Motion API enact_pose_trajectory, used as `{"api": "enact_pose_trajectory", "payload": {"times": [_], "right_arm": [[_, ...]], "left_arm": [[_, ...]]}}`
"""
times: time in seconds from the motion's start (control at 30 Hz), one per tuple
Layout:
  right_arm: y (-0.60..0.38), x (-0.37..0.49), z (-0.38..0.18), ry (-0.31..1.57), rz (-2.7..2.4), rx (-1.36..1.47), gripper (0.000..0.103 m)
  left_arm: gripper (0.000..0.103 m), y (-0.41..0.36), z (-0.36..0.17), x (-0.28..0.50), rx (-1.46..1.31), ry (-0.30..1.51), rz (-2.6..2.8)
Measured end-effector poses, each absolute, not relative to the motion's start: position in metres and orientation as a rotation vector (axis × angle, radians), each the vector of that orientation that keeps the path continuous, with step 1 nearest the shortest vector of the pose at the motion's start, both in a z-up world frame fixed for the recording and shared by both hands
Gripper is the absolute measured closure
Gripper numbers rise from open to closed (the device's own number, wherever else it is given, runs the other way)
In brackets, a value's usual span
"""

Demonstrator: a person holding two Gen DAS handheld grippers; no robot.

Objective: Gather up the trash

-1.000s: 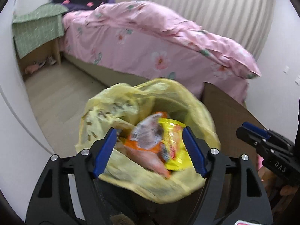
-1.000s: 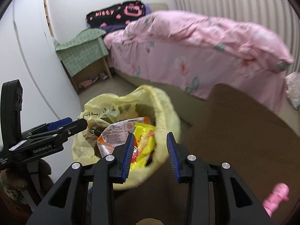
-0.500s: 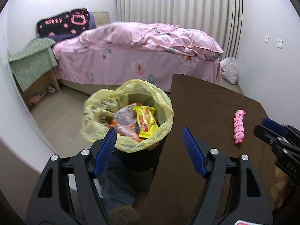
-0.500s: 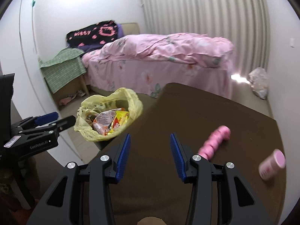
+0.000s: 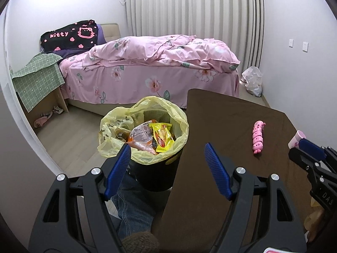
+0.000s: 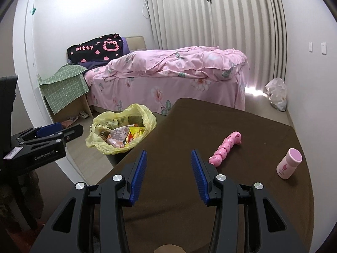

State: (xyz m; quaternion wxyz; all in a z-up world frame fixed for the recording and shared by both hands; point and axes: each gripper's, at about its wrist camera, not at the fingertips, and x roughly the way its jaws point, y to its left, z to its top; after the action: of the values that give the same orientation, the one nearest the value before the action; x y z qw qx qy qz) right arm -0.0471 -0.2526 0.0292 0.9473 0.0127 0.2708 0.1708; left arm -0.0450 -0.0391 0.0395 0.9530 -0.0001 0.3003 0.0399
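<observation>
A black bin with a yellow liner [image 5: 179,118] [image 6: 147,116] stands on the floor by the brown table's left edge. Snack wrappers [image 5: 160,137] [image 6: 128,137] lie inside it, orange and yellow. My left gripper [image 5: 166,158] is open and empty, held back from the bin and above its near rim. My right gripper [image 6: 168,160] is open over the brown table [image 6: 189,126] with nothing between its fingers. On the table lie a pink caterpillar toy [image 5: 258,137] [image 6: 226,147] and a small pink-capped bottle [image 6: 288,164].
A bed with a pink floral cover [image 5: 151,67] fills the back of the room. A green-checked cloth covers a low stand [image 5: 38,80] at left. A white plastic bag [image 6: 276,94] sits on the floor by the curtain. A person's jeans-clad leg [image 5: 134,206] is below the left gripper.
Both grippers have pulled back and risen away from the bin, so the table, toy and bottle now show. The right gripper's jaws stand a little wider than a second ago.
</observation>
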Motion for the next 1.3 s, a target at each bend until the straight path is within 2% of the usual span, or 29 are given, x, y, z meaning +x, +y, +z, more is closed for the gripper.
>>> {"api": "enact_pose_trajectory", "payload": {"times": [1.3], "right_arm": [[-0.2452, -0.0453, 0.0329, 0.551, 0.347, 0.025, 0.062]], "left_arm": [[0.034, -0.0423, 0.0347, -0.0433, 0.019, 0.616, 0.034]]}}
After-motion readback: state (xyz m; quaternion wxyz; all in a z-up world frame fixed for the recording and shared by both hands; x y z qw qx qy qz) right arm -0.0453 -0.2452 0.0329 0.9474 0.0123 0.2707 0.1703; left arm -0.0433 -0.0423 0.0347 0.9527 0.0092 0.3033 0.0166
